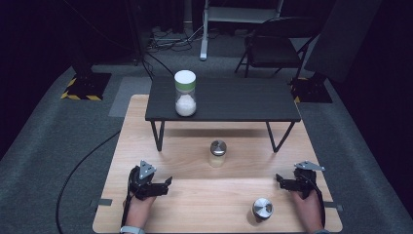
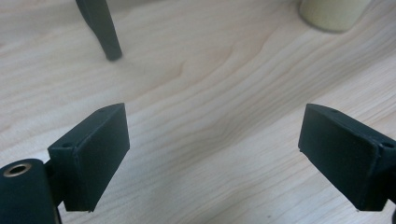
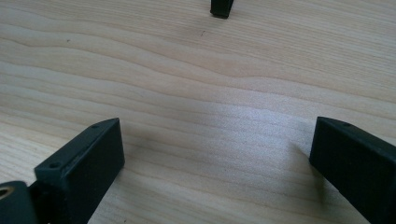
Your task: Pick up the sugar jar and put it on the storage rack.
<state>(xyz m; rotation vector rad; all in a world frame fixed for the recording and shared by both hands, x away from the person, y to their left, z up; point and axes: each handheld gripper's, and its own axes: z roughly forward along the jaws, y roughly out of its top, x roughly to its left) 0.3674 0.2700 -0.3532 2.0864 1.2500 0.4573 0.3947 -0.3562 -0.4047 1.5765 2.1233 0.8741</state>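
Note:
My left gripper [image 1: 166, 184] lies low over the wooden board [image 1: 195, 204] at its front left, with a hand on it. In the left gripper view its jaws [image 2: 212, 126] stand open over bare wood. My right gripper [image 1: 281, 180] rests at the front right, also open, with only wood grain between its jaws [image 3: 215, 135]. A small jar with a metal lid [image 1: 217, 153] stands mid-board between the two grippers, and its pale base [image 2: 331, 14] shows in the left gripper view. A second metal-lidded jar [image 1: 262, 209] stands near the front edge, left of my right hand.
A low black table [image 1: 234, 100] stands on the far half of the board, bearing a tall clear jar [image 1: 185, 92] with a white lid and white powder. Its legs [image 2: 100, 28] [image 3: 222, 7] reach the wood ahead of each gripper. Grey carpet surrounds the board; a folding chair [image 1: 272, 46] stands behind.

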